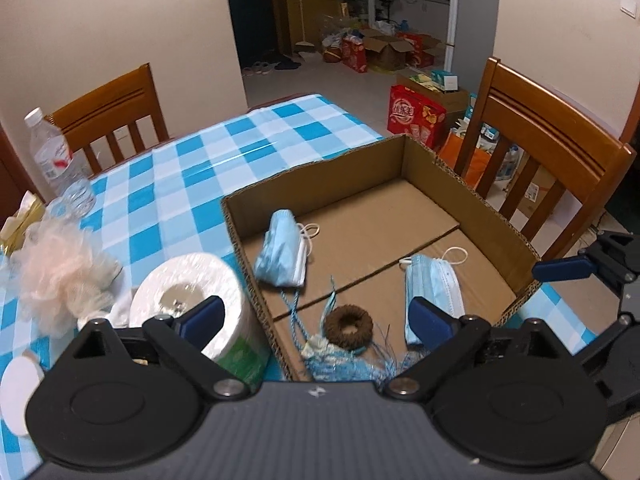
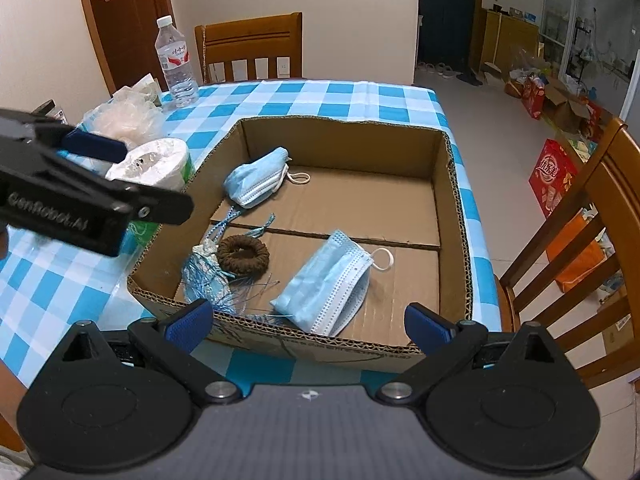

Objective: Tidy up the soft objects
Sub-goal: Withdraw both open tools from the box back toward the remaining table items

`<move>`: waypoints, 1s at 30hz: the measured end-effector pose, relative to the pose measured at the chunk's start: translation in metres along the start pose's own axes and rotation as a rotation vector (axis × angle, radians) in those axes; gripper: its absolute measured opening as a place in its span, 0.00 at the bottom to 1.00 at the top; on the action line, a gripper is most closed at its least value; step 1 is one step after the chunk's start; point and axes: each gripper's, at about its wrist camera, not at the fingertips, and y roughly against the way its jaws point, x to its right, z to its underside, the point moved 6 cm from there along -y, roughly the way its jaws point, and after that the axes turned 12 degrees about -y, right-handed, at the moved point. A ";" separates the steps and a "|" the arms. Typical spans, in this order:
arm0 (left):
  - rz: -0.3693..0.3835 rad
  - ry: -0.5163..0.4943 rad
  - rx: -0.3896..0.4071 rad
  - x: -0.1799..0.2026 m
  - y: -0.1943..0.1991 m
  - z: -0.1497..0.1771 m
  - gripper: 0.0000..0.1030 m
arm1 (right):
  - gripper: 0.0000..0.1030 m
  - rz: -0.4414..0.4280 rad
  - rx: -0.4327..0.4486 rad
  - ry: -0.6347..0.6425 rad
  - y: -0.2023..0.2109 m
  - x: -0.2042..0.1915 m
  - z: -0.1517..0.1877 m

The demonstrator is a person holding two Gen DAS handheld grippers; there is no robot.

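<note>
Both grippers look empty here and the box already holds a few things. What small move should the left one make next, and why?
Probably swing the left gripper toward the toilet paper roll or the peach bath pouf. Its jaws stand wide open with nothing pressed between them, and two masks, the brown ring and the blue tassel already lie in the cardboard box, while those two soft items sit outside on the tablecloth.

A shallow cardboard box (image 2: pixel 456 184) is set on the checked cloth. Inside, two blue face masks are seen: one (image 2: pixel 256 182) bunched at the far left, one (image 2: pixel 324 292) folded flat near the front. A brown ring (image 2: pixel 243 255) (perhaps a hair tie) lies beside a blue tasselled bundle (image 2: pixel 208 276).
</note>
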 end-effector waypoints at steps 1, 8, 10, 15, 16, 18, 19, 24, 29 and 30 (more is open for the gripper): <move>-0.001 0.005 0.001 -0.001 0.002 0.002 0.95 | 1.00 0.000 0.001 -0.001 0.000 -0.001 0.000; 0.001 0.038 0.003 -0.012 0.016 0.021 0.95 | 1.00 0.003 0.001 0.003 0.000 -0.018 0.005; 0.005 0.038 0.004 -0.017 0.018 0.028 0.95 | 1.00 0.011 0.003 0.002 0.001 -0.026 0.007; 0.022 0.046 0.016 -0.032 0.027 0.048 0.95 | 1.00 0.036 -0.004 -0.011 0.001 -0.047 0.011; 0.026 0.048 0.017 -0.036 0.029 0.052 0.95 | 1.00 0.039 -0.004 -0.016 0.002 -0.053 0.011; 0.037 0.057 0.021 -0.046 0.034 0.061 0.95 | 1.00 0.039 -0.004 -0.024 0.002 -0.064 0.012; 0.041 0.063 0.020 -0.051 0.035 0.066 0.95 | 1.00 0.045 -0.005 -0.027 0.001 -0.069 0.012; 0.060 0.070 0.004 -0.076 0.043 0.091 0.95 | 1.00 0.059 -0.008 -0.033 -0.001 -0.102 0.016; 0.065 0.064 -0.010 -0.101 0.047 0.117 0.95 | 1.00 0.059 -0.013 -0.018 -0.005 -0.140 0.020; 0.071 0.070 -0.010 -0.108 0.049 0.124 0.95 | 1.00 0.058 -0.015 -0.014 -0.007 -0.147 0.022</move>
